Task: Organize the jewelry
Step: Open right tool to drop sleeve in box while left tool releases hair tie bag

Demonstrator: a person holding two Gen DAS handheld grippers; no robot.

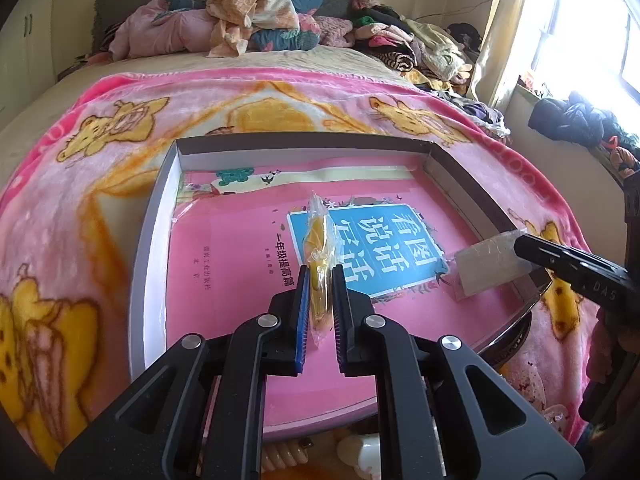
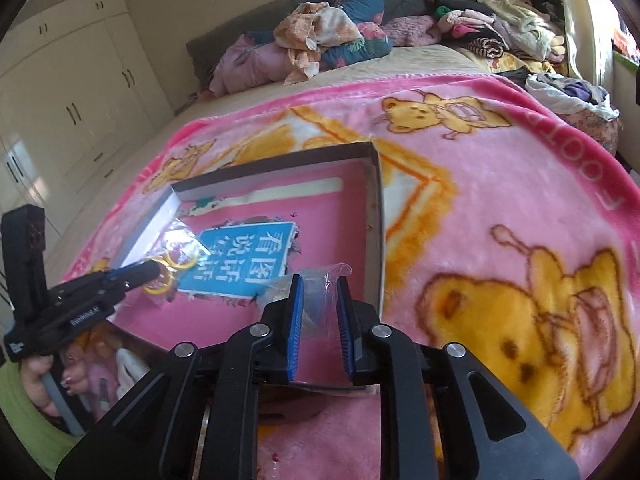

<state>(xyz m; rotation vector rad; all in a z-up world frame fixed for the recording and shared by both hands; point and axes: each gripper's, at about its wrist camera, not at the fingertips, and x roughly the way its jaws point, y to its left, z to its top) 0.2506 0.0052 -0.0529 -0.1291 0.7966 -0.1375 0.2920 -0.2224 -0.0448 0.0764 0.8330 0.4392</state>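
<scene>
A shallow cardboard box [image 1: 158,216] lies on a pink bear blanket, with a pink book [image 1: 240,264] inside. My left gripper [image 1: 320,276] is shut on a clear plastic bag of yellow rings [image 1: 318,240] and holds it over the book. In the right wrist view the left gripper [image 2: 148,270] and its rings [image 2: 176,264] show at the left. My right gripper [image 2: 319,286] is shut on a clear plastic packet [image 2: 320,280] at the box's near right corner. In the left wrist view the right gripper [image 1: 520,246] holds that packet [image 1: 488,264] above the book.
The pink blanket [image 1: 100,152] covers the bed, with piled clothes and bedding [image 1: 248,20] at the far end. A window with a curtain [image 1: 560,40] is at the right. White wardrobes [image 2: 60,100] stand at the left. A round container [image 1: 508,340] sits under the box's near edge.
</scene>
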